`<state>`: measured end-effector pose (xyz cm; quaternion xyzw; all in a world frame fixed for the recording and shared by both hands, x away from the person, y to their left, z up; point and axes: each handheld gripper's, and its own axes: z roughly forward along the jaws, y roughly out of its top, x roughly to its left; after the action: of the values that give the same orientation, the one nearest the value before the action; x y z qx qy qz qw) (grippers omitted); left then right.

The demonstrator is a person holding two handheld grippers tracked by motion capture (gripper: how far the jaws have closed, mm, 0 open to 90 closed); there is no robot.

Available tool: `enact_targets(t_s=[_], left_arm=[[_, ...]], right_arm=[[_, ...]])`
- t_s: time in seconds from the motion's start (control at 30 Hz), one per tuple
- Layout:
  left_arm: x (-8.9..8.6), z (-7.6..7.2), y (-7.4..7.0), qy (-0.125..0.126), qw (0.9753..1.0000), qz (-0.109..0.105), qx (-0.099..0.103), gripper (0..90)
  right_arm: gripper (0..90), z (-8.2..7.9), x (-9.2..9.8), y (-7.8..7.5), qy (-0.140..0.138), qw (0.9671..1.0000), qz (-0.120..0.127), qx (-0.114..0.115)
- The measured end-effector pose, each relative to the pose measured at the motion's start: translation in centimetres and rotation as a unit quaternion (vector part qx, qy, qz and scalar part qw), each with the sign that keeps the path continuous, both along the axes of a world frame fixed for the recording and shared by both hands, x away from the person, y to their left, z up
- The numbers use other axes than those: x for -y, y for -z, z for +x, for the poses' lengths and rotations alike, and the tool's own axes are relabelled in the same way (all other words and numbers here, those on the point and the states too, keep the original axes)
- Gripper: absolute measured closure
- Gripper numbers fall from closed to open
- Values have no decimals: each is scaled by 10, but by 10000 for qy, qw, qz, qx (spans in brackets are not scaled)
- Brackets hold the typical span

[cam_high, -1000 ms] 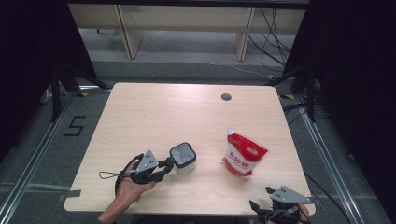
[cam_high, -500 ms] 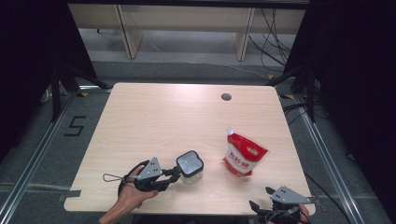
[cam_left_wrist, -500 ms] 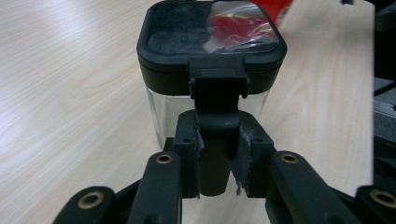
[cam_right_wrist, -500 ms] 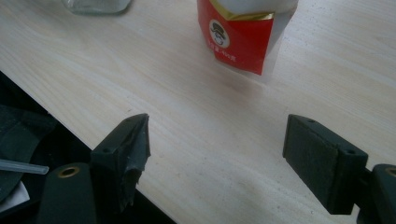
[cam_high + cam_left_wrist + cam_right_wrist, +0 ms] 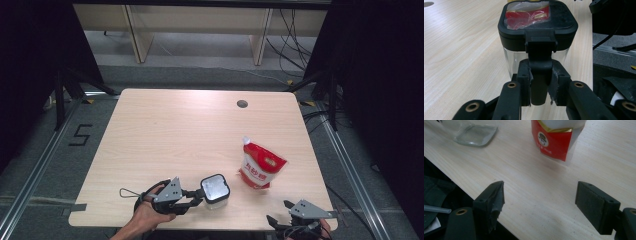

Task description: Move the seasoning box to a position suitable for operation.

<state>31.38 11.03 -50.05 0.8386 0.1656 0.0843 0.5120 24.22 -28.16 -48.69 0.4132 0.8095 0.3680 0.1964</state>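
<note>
the left gripper (image 5: 539,85) has its fingers (image 5: 524,82) pinching the black latch tab (image 5: 539,65) that hangs down from the lid of the clear container (image 5: 215,190), which sits near the near edge of the bench (image 5: 190,125), left of centre. in the left gripper view the black lid (image 5: 537,25) with its clear window is seated on the glassy body and the tab is caught squarely between the two fingers. the right gripper (image 5: 540,200) waits at the near right corner with its fingers (image 5: 491,195) spread wide apart, holding nothing, over the bench edge. farther in, to the right of the container and apart from it, stands the red and white pouch (image 5: 261,168). the step in hand looks like working the latch or positioning the container by it; next would likely call for a steady pull on the tab, perhaps with the free gripper bracing the body. the container's base is hidden behind the fingers, whether it rests on the wood is hard to tell, and the pouch print is too small to read.
</note>
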Motion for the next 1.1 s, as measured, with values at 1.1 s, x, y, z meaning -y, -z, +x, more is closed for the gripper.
enact_targets(t_s=[1.1], left_arm=[[-13,7,-5,-5,9997,143,200,634]], right_arm=[[295,-2,-4,-1,-256,9997,3,10]])
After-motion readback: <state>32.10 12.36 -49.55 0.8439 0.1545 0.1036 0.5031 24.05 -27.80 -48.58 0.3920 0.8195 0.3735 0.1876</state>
